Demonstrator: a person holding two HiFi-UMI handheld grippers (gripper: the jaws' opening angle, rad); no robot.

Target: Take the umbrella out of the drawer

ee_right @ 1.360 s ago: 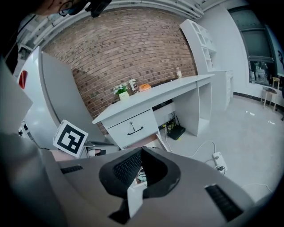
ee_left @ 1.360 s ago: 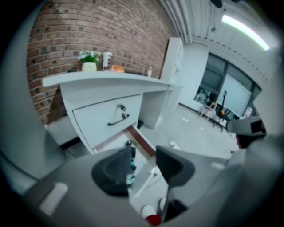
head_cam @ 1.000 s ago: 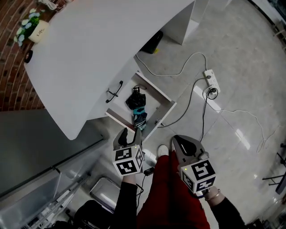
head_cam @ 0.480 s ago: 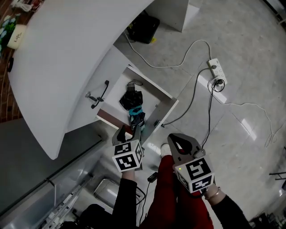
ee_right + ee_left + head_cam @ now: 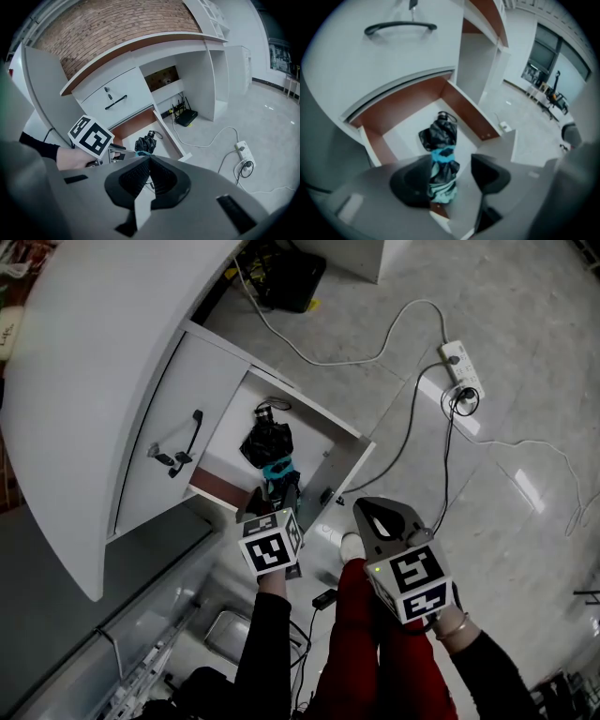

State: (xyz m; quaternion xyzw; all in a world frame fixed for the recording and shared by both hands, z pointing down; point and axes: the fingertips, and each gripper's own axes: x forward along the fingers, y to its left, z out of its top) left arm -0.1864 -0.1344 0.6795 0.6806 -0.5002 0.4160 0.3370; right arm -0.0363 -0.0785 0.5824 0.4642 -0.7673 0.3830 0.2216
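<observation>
1. Left gripper (image 5: 274, 495) hangs at the centre of the head view over the near edge of the open drawer (image 5: 349, 444), its jaws opening. The right gripper (image 5: 373, 514) sits just to its right, above a red trouser leg (image 5: 361, 634). The folded umbrella (image 5: 267, 444), black and teal, lies inside the drawer, just above the left gripper in the frame. A black handle (image 5: 184, 439) shows on the white front to the left, and a power strip (image 5: 461, 381) lies on the floor at upper right.
2. In the left gripper view the jaws stand wide at lower centre. The umbrella's (image 5: 440, 140) teal end shows between them, with neither pad pressing on it. The umbrella rests on the drawer's white bottom, between brown inner walls (image 5: 408, 105).
3. In the right gripper view the jaws are closed together at lower centre with nothing between them. The umbrella (image 5: 145, 144) shows just above them in the drawer. A hand (image 5: 72, 159) holds the left gripper at centre left, marker cube (image 5: 91, 136) on top.
</observation>
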